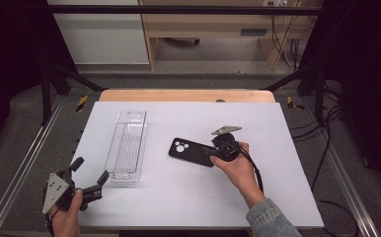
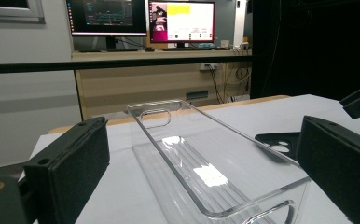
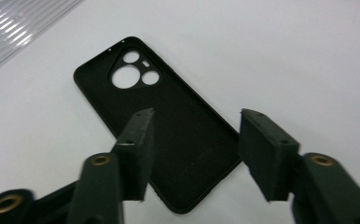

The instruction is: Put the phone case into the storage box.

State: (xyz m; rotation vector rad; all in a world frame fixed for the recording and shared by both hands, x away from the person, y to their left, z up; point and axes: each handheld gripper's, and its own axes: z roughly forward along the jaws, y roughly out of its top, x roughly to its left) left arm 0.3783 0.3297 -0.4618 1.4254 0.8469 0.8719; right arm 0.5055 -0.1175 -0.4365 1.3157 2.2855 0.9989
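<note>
Two things are lying on the white table top (image 1: 188, 197): a black soft-looking phone case with round camera cut-outs (image 1: 192, 151) and a long clear plastic tray with a ribbed floor and handle slots (image 1: 128, 146). Taking the tray as the landmark, the case is lying flat on the table to its right, apart from it and outside its walls, camera holes turned toward the tray.

The right gripper (image 1: 217, 150) is hovering over the end of the case farther from the tray. In the right gripper view its jaws are standing partly apart above the case (image 3: 169, 135), with nothing pinched between them and the pads (image 3: 143, 140) clear of the rubbery surface, so the case is resting free on the table.

The left gripper (image 1: 87, 174) is waiting off the tray's near-left corner, jaws spread wide and empty; in the left gripper view the tray (image 2: 206, 163) is sitting between and beyond its two black pads (image 2: 78, 163), untouched.

Judging by this layout, the work is probably about getting the case into the tray, and that part is not done: the tray is holding nothing. A firm grip on the case, a lift, a carry across and a placement inside the tray all seem to be remaining.
</note>
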